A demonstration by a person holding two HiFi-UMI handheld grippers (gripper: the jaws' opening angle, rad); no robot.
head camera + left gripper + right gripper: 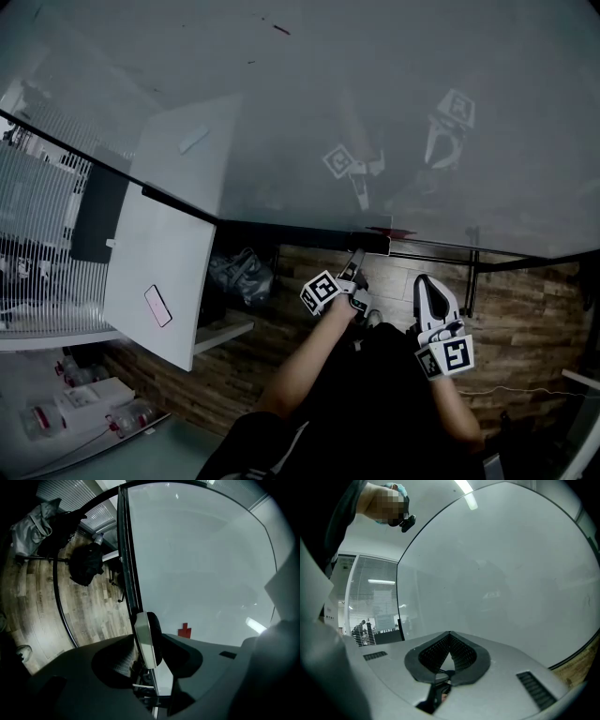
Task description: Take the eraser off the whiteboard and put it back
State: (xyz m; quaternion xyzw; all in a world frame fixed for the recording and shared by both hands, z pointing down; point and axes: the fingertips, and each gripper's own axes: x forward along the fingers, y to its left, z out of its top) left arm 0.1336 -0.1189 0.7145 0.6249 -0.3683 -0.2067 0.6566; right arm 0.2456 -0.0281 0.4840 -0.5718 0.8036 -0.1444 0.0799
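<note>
Left gripper (146, 649) straddles the eraser (147, 639) at the whiteboard (201, 573) edge, jaws apart

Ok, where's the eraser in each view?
Head view: eraser at the whiteboard's bottom edge, centre.
Left gripper view: lower centre, on the board's edge.
Right gripper view: not in it.
Shared landmark: the red mark beside the eraser, in head and left gripper views.

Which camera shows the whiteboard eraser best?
Left gripper view: the grey-backed, black-felt eraser stands large between the jaws of the left hand-held gripper. Head view shows only a small dark bar; right gripper view misses it.
</note>
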